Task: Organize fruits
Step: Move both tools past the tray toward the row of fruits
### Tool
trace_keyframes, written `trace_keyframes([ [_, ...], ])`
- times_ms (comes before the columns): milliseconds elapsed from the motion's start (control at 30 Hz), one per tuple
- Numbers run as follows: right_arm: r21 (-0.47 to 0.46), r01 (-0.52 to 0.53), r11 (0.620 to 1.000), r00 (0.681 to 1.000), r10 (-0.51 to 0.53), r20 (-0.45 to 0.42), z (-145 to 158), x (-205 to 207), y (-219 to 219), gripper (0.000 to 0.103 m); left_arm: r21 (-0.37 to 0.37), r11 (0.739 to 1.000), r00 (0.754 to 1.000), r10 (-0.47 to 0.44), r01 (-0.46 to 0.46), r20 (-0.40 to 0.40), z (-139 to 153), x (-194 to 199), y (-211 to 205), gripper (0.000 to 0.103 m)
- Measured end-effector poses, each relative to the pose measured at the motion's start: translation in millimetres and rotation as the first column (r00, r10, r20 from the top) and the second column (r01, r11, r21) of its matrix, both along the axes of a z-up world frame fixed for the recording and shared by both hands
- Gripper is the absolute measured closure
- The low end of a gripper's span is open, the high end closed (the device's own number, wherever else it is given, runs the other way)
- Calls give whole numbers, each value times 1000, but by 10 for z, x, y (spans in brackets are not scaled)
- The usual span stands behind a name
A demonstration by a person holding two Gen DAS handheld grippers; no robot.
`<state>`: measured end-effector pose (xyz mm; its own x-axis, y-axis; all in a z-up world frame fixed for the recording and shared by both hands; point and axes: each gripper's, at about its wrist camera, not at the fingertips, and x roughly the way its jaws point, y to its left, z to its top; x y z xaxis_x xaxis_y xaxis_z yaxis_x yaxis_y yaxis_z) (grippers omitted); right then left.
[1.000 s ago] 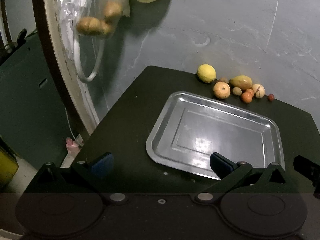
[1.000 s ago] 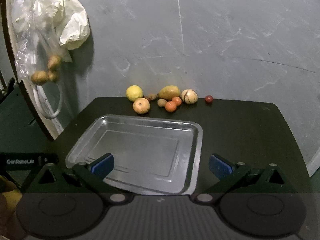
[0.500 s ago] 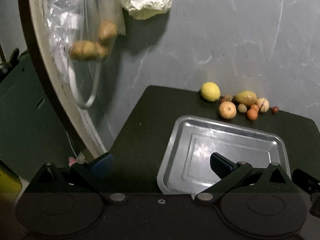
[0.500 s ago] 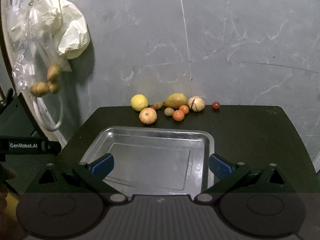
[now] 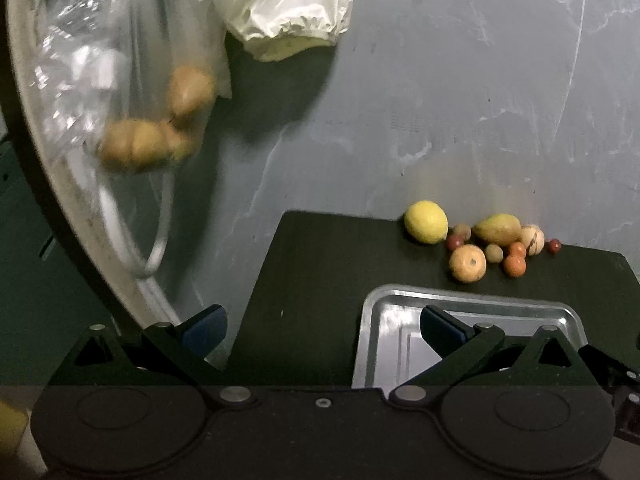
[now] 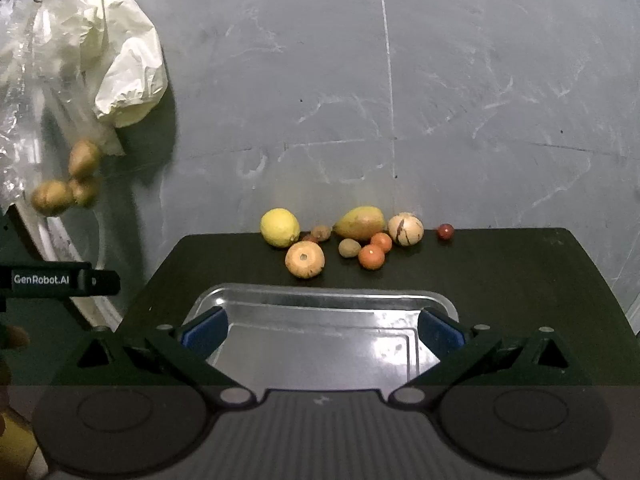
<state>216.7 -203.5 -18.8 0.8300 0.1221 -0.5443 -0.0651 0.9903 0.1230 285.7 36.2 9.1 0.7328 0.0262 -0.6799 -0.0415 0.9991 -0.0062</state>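
Note:
Several fruits lie in a cluster at the far edge of the dark table: a yellow lemon, a tan round fruit, a yellow-green mango, two small orange fruits, a pale striped fruit and a small red one. A bare metal tray sits nearer to me. My right gripper hangs open over the tray's near part. My left gripper is open too, over the table's left edge beside the tray.
The dark table stands against a grey wall. At the left hang a clear plastic bag with brown fruits and a white bag, in front of a curved white frame. The left gripper's body shows in the right wrist view.
Both grippers have pulled back and tilted up: the tray has slid lower in both views, more wall shows. The left view has swung left, off the tray. Both stay open.

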Motion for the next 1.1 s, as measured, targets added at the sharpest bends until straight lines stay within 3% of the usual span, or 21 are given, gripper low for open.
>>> trace_keyframes([
  [400, -58, 73, 996, 997, -74, -7, -19, 341, 246, 0, 1, 992, 991, -129, 129, 33, 42, 643, -46, 1],
  [700, -101, 198, 975, 979, -191, 73, 14, 522, 315, 0, -15, 981, 981, -194, 194, 1, -133, 990, -141, 1],
  [1100, -106, 172, 979, 985, -173, 1, -162, 1022, 455, 0, -25, 969, 966, -248, 247, -70, -419, 1539, -217, 1],
])
